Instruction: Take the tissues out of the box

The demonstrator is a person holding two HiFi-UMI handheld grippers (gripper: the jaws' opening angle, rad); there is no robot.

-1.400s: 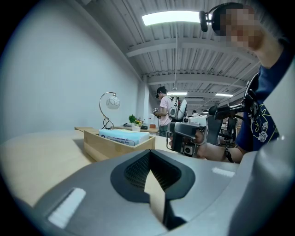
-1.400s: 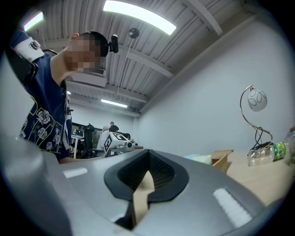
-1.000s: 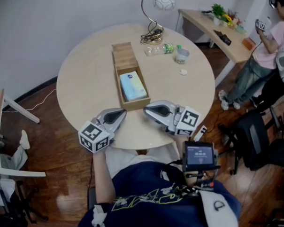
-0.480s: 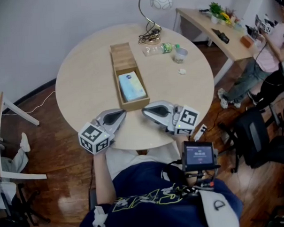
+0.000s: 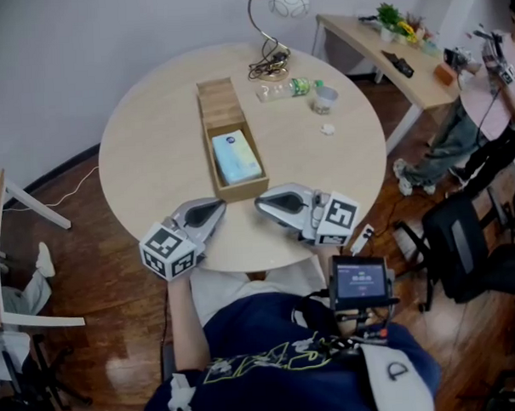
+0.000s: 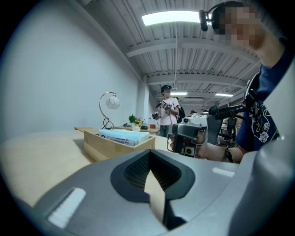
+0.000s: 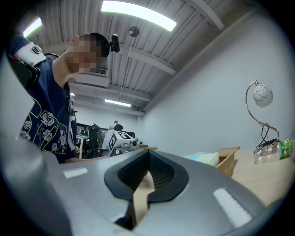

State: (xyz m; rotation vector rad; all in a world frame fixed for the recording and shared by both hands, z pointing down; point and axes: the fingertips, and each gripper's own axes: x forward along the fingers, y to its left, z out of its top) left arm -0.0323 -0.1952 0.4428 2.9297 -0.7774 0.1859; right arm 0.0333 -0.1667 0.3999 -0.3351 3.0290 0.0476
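A long open wooden box [image 5: 221, 104] lies on the round table [image 5: 144, 154], and a light blue tissue pack [image 5: 236, 156] rests in its near half. My left gripper [image 5: 218, 208] sits on the table just left of the box's near end, shut and empty. My right gripper [image 5: 260, 201] sits just right of that end, also shut with nothing in it. The two point towards each other. The left gripper view shows the box [image 6: 110, 150] and the pack [image 6: 120, 135] ahead of the jaws. From the right gripper view I see the pack [image 7: 203, 158] and the box [image 7: 227, 162] off to the right.
At the table's far side stand a curved lamp [image 5: 275, 21], a lying plastic bottle [image 5: 288, 89], a cup [image 5: 325, 99] and a small white scrap [image 5: 327, 129]. A side desk [image 5: 387, 46], a standing person [image 5: 483, 105] and a black chair [image 5: 472, 242] are on the right.
Both grippers, the box and the pack have kept their places. Only the person at the far right has shifted, and the view has drifted slightly.
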